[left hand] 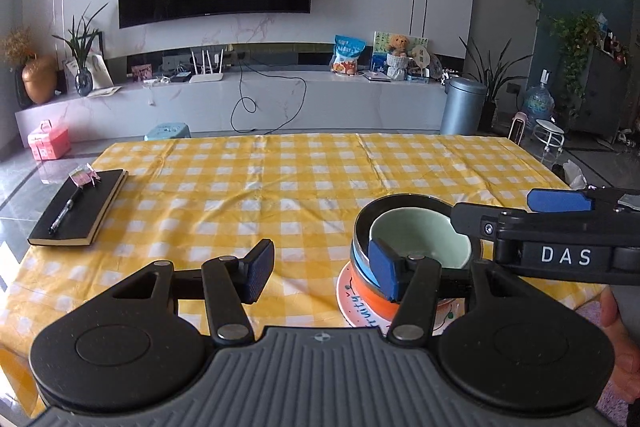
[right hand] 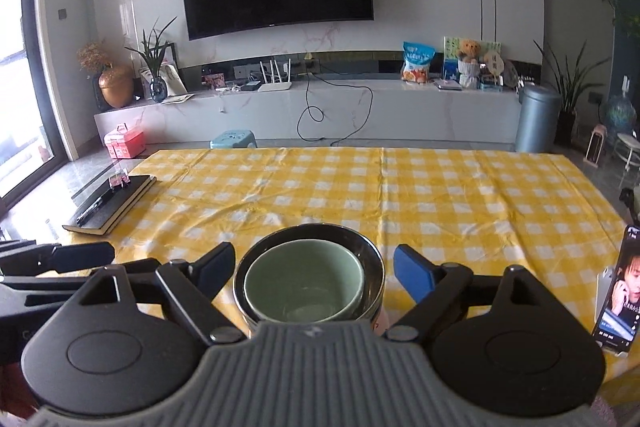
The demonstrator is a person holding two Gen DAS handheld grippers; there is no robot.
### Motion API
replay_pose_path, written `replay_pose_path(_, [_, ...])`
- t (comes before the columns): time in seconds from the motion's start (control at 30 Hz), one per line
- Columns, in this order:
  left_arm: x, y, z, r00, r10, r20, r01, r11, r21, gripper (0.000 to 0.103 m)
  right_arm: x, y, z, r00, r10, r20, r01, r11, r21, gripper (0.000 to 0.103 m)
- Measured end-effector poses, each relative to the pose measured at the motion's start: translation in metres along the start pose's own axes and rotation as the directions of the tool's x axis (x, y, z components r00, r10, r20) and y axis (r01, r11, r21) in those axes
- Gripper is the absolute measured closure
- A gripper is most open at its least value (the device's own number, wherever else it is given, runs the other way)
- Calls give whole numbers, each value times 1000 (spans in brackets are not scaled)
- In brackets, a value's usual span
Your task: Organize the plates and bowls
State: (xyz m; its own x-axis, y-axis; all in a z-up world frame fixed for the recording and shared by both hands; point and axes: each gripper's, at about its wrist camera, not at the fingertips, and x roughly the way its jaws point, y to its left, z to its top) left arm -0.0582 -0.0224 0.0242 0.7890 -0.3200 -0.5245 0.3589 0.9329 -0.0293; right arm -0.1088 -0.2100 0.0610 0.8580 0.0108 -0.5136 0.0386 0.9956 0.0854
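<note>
"DAS" on the right gripper [left hand: 560,223], partial lettering "ruity" on the plate [left hand: 356,307]

— What colours have I got in front of me?
— My tablecloth [right hand: 440,187] is yellow-and-white check; the inner bowl [right hand: 304,281] pale green, the outer bowl [right hand: 370,247] dark.
— My pads [left hand: 382,269]?
— Blue. The notebook [left hand: 78,207] is black.
</note>
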Motion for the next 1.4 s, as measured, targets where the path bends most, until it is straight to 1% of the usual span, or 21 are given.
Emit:
replay_pose_path(0.1, [-1, -4, -12, 1000, 13, -4, -13, 999, 39, 41, -4, 6, -12, 1000, -12, -5, 11, 998, -57, 16])
replay_pose_path(0.2, [-5, -7, -22, 1000, 10, 5, -10, 998, 60, 41, -4, 4, -26, 1000, -9, -28, 7, 998, -65, 16])
replay_pose_path(0.3, [-7, -6, -32, 1000, 31, 0, -31, 996, 79, 40, -7, 3, -42, 999, -20, -39, 17, 996, -87, 16])
replay_pose_path(0.37, [-7, -5, -38, 999, 51, -17, -50, 995, 86, 37, -10, 4, -54, 999, -34, -35, 29, 993, -114, 15])
replay_pose_path(0.47, [-2, -6, -48, 995, 83, -47, -77, 989, 125, 35, -9, 1, -68, 998, -45, -43, 38, 989, -141, 16])
replay_pose_path(0.57, [2, -8, -57, 992, 93, -85, -80, 987, 141, 35, -7, -4, -79, 997, -33, -63, 25, 992, -126, 17])
replay_pose_path(0.67, [2, -12, -63, 990, 85, -114, -66, 985, 161, 35, -9, -3, -84, 998, -7, -69, 0, 994, -110, 17])
replay_pose_path(0.73, [2, -15, -66, 987, 100, -122, -78, 981, 179, 32, -11, 4, -88, 998, -21, -59, 12, 991, -135, 17])
replay_pose_path(0.8, [2, -18, -70, 986, 110, -125, -85, 978, 190, 30, -13, 8, -92, 999, -17, -49, 9, 987, -158, 17])
replay_pose_path(0.9, [4, -17, -75, 981, 129, -144, -101, 977, 188, 28, -15, 9, -96, 999, -2, -51, -6, 987, -162, 17])
replay_pose_path(1.0, [9, -13, -80, 974, 139, -178, -107, 978, 178, 28, -13, 8, -100, 998, -18, -65, 8, 989, -148, 15])
replay_pose_path(1.13, [10, -12, -84, 970, 148, -194, -115, 978, 174, 28, -8, 6, -106, 995, -29, -94, 17, 991, -129, 14])
replay_pose_path(1.27, [12, -10, -85, 964, 169, -206, -135, 976, 171, 26, -8, 5, -106, 995, -45, -88, 35, 992, -122, 7])
replay_pose_path(1.4, [10, -9, -84, 963, 173, -207, -139, 976, 167, 26, -9, 7, -107, 995, -47, -84, 36, 990, -133, 7])
